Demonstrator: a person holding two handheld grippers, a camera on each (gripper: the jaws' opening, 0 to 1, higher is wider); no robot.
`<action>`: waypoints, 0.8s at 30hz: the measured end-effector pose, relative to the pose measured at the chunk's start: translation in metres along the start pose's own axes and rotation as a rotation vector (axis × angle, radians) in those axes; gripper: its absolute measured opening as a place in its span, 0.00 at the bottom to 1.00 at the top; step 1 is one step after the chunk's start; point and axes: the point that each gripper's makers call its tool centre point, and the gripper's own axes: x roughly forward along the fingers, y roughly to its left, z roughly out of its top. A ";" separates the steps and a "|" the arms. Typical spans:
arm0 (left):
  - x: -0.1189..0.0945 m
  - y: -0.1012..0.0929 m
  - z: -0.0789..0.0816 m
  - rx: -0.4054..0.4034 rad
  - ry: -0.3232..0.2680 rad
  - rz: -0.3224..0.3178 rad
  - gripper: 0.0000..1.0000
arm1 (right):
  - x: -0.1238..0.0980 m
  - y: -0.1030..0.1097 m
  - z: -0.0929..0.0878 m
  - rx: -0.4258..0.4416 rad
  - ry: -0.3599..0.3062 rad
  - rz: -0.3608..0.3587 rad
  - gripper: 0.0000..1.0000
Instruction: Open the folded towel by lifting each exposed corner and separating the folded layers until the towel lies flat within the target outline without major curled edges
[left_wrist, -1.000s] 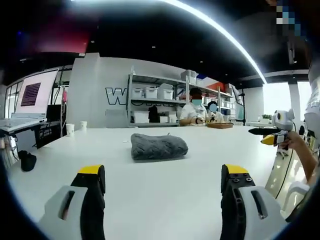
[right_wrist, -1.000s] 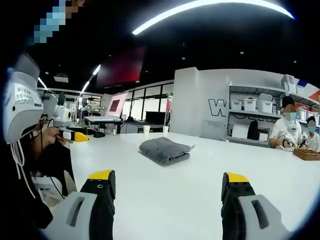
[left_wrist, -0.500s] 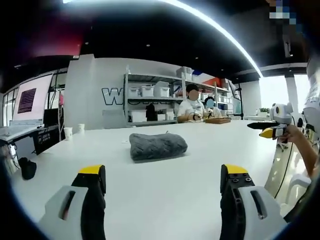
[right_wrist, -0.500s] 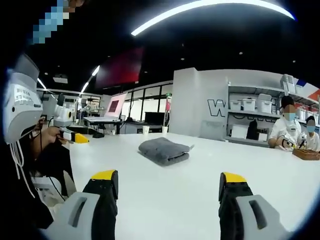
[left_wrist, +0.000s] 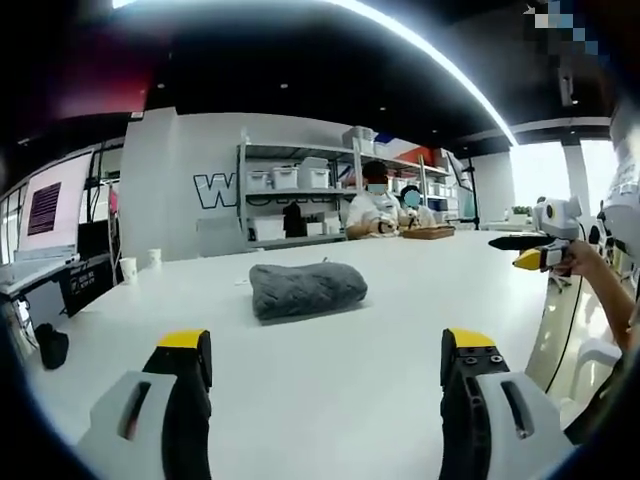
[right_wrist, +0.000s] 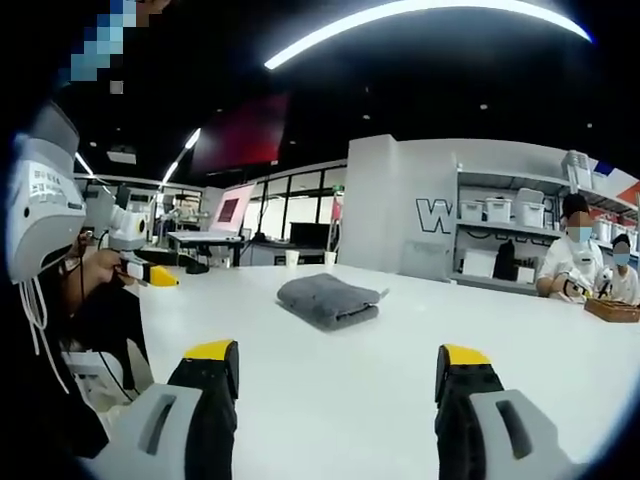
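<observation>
Jaws on both tools stand wide apart with nothing between them: the left gripper (left_wrist: 325, 350) and the right gripper (right_wrist: 335, 358) both hang low over the bare white table (left_wrist: 320, 400), each well short of the grey towel (left_wrist: 305, 289). That towel sits folded into a thick bundle out toward the middle of the table, rounded fold facing the left gripper view, with the layered edges and a small corner sticking out on its right side in the right gripper view (right_wrist: 329, 300). No target outline can be made out on the tabletop, so placing the opened cloth correctly looks uncertain. The likeliest slip, as I judge it, is closing on the rounded fold or on several layers at once, which would drag the whole bundle across the smooth surface instead of peeling it open. Coming in too low could also shove the towel away before the jaws close. Two seated people (left_wrist: 385, 208) work at the far side by the shelves (left_wrist: 290, 190), well clear.
</observation>
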 end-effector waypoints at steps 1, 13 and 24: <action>0.000 0.000 0.000 0.000 0.000 0.000 0.93 | 0.000 0.000 0.000 0.003 0.000 0.001 0.80; -0.006 0.008 0.004 0.017 -0.010 0.019 0.93 | 0.002 0.003 -0.002 -0.006 0.010 0.002 0.79; -0.008 0.012 0.003 0.019 -0.015 0.025 0.94 | 0.003 0.004 -0.002 -0.006 0.013 0.002 0.77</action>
